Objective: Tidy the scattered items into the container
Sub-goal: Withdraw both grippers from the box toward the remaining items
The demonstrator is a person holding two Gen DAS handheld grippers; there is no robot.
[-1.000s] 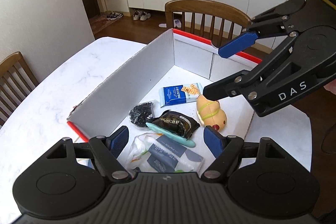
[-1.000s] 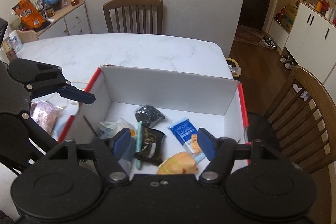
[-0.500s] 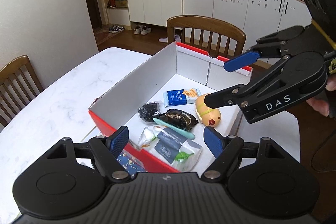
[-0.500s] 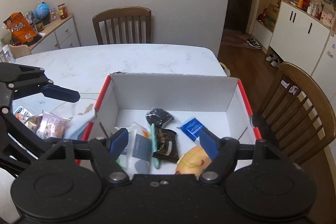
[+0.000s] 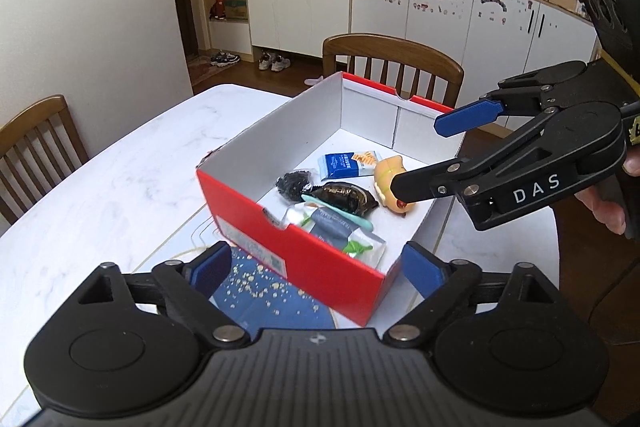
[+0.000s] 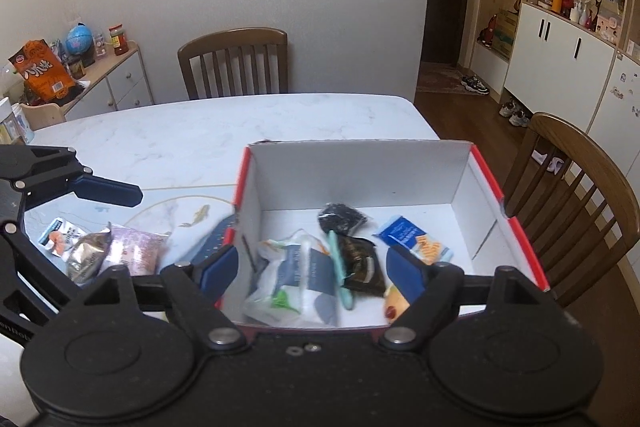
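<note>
A red box with white inside [image 5: 296, 247] [image 6: 360, 163] stands on the white table. In it lie a blue snack packet [image 5: 346, 163], a black bundle [image 5: 294, 183], a dark packet [image 5: 346, 197], a teal stick [image 5: 340, 213], a tissue pack [image 5: 332, 231] and a yellow toy [image 5: 390, 175]. My left gripper [image 5: 316, 271] is open and empty, just short of the box's near wall. My right gripper [image 6: 312, 267] is open and empty above the box's near edge; it also shows in the left wrist view [image 5: 432, 155]. Several packets [image 6: 100, 251] lie on the table left of the box.
A blue patterned mat [image 5: 260, 299] lies under the box's near corner. Wooden chairs [image 5: 394, 67] [image 6: 236, 63] [image 6: 580, 187] stand around the table. A sideboard with snacks and a globe [image 6: 80, 43] is at the far left.
Both grippers have pulled back and up from the box, so its red outer wall and the blue mat now show. The loose packets beside the box have come into the right wrist view.
</note>
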